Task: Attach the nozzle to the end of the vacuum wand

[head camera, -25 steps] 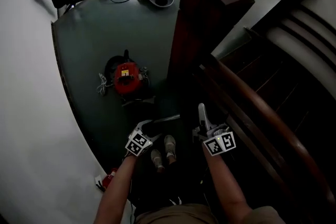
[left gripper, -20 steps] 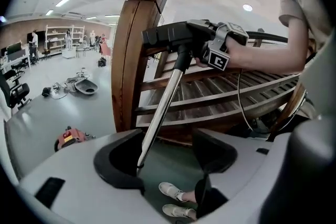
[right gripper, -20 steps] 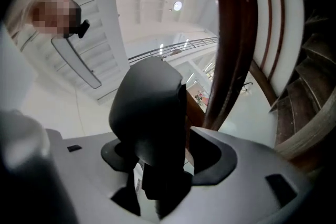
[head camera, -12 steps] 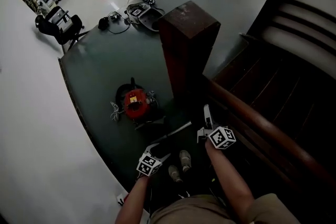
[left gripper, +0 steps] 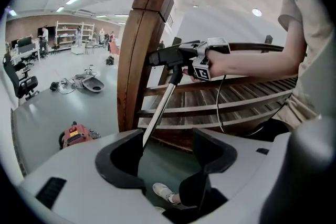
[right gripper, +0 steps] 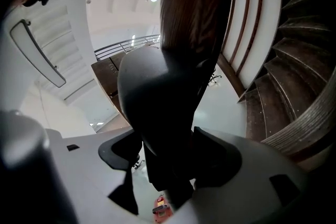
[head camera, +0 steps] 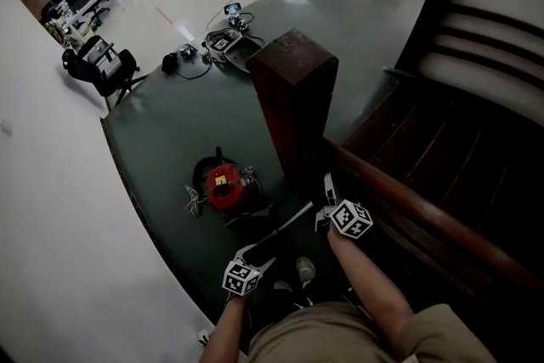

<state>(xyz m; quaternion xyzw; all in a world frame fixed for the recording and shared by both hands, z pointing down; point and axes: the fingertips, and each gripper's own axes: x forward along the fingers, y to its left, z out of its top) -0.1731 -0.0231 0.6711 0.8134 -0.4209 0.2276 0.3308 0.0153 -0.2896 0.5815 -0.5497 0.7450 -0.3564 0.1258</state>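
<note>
The jaws of the right gripper (right gripper: 167, 161) had just been opening. They stood released around the black nozzle (left gripper: 169, 55), with a gap at one pad. The nozzle sat on the upper end of the vacuum wand (left gripper: 160, 113), beside the wooden newel post (left gripper: 137, 55). The left gripper (left gripper: 167, 159) was spread wide and unclamped, with the wand's lower end just inside one jaw. A red vacuum canister (head camera: 225, 188) lay near the post.
</note>
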